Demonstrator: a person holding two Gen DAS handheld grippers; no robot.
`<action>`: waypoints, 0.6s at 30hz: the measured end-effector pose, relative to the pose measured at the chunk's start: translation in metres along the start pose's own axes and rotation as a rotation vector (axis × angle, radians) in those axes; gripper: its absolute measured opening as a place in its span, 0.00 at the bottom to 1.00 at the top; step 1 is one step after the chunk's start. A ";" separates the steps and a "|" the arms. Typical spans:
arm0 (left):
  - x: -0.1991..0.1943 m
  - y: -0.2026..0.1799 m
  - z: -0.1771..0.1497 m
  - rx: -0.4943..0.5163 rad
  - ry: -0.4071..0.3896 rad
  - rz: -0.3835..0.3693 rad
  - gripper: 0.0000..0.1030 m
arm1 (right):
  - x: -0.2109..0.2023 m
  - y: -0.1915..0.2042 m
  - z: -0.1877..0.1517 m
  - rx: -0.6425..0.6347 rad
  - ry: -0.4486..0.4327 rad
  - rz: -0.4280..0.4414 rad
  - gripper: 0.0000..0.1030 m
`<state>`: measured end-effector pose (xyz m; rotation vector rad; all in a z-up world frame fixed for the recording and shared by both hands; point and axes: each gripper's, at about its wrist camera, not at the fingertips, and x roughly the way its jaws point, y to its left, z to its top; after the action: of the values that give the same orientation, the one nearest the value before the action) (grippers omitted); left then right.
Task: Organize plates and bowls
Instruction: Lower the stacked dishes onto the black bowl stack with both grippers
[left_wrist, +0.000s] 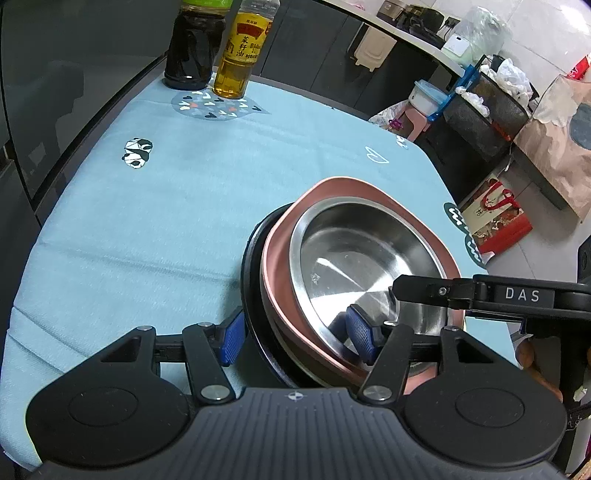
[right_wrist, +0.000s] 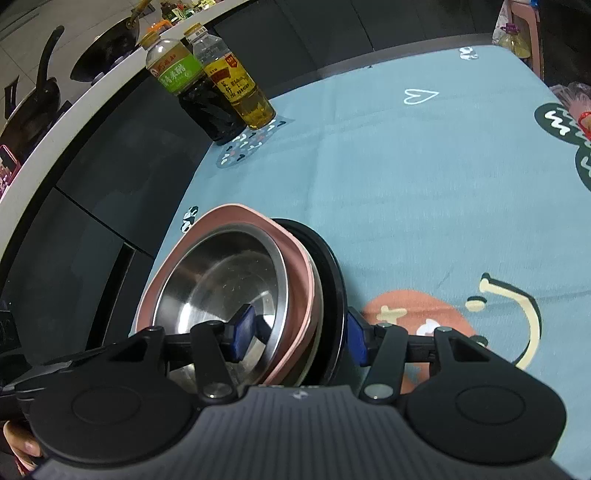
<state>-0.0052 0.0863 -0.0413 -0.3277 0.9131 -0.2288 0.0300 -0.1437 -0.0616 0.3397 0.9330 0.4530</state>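
Observation:
A steel bowl (left_wrist: 369, 254) sits nested in a pink plate (left_wrist: 280, 273), which rests on a black plate (left_wrist: 251, 273). The stack is tilted and held above the blue tablecloth. My left gripper (left_wrist: 295, 338) is shut on the stack's near rim, one blue pad inside the steel bowl and one outside the black plate. My right gripper (right_wrist: 301, 332) is shut on the opposite rim the same way, with the steel bowl (right_wrist: 221, 280), pink plate (right_wrist: 295, 273) and black plate (right_wrist: 332, 280) between its pads. The right gripper's arm shows in the left wrist view (left_wrist: 480, 295).
Two bottles, a dark sauce (left_wrist: 194, 48) and a yellow oil (left_wrist: 240, 55), stand at the table's far corner; they also show in the right wrist view (right_wrist: 255, 99). The blue tablecloth (left_wrist: 166, 206) covers the table. Bags and bins (left_wrist: 491, 110) stand on the floor beyond the table's right edge.

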 end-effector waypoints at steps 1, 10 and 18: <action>0.000 0.000 0.001 0.000 -0.002 -0.001 0.53 | 0.000 0.000 0.000 0.000 -0.002 -0.001 0.38; 0.004 -0.001 0.012 -0.015 -0.010 -0.003 0.53 | 0.000 -0.002 0.007 0.005 -0.005 -0.002 0.38; 0.011 -0.006 0.023 -0.012 -0.017 -0.001 0.53 | 0.001 -0.006 0.017 0.015 -0.006 -0.009 0.38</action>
<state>0.0195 0.0818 -0.0340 -0.3407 0.8977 -0.2216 0.0463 -0.1496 -0.0560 0.3500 0.9323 0.4368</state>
